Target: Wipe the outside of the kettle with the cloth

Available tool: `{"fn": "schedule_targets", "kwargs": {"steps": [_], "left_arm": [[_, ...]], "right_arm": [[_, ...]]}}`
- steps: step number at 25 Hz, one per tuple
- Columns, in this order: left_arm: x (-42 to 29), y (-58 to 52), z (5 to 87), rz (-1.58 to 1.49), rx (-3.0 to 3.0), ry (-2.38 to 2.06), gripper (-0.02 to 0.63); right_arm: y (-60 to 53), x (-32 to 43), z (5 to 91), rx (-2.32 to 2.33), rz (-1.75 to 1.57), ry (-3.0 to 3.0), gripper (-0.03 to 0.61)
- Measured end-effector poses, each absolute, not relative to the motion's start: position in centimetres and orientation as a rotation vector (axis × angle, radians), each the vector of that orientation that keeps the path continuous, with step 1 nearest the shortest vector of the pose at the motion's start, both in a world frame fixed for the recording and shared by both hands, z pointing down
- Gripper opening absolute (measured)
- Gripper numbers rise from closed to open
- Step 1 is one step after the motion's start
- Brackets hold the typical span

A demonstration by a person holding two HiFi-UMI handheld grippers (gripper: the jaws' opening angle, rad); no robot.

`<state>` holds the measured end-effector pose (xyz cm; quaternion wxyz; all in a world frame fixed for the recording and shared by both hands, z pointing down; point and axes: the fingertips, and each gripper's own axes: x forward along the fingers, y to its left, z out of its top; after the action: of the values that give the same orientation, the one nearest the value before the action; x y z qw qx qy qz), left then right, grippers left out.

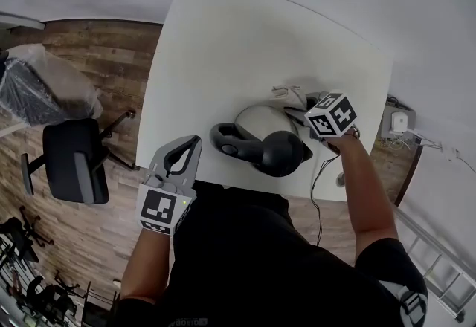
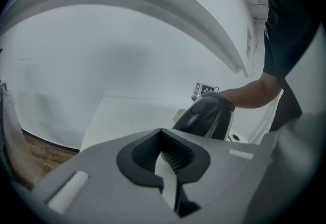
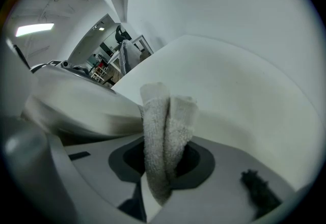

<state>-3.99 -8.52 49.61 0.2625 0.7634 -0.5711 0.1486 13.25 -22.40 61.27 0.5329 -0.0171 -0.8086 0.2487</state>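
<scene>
- White terry cloth [image 3: 162, 126] pinched in right hand-held gripper [image 3: 164, 163], just beside kettle [image 1: 262, 131]
- Kettle at bench [image 1: 245, 36] near edge
- Left hand-held gripper [image 1: 195, 143] closed, empty, over near-left edge, apart from kettle

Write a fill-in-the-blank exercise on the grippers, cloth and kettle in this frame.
1. The right gripper has its jaws shut on the ____.
2. The left gripper has its jaws shut on ____.
3. The kettle is on the white ____.

Missing words: cloth; nothing; table.
</scene>
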Motion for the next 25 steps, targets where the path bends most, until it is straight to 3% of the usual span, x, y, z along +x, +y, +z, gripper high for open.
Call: {"fn": "schedule_targets", "kwargs": {"steps": [25], "left_arm": [[-4.7,-9.7,49.8,0.385,2.081,-1.525,0.005]], "right_arm": [[-23.2,13.7,61.2,0.033,0.597,-1.943,0.095]]}}
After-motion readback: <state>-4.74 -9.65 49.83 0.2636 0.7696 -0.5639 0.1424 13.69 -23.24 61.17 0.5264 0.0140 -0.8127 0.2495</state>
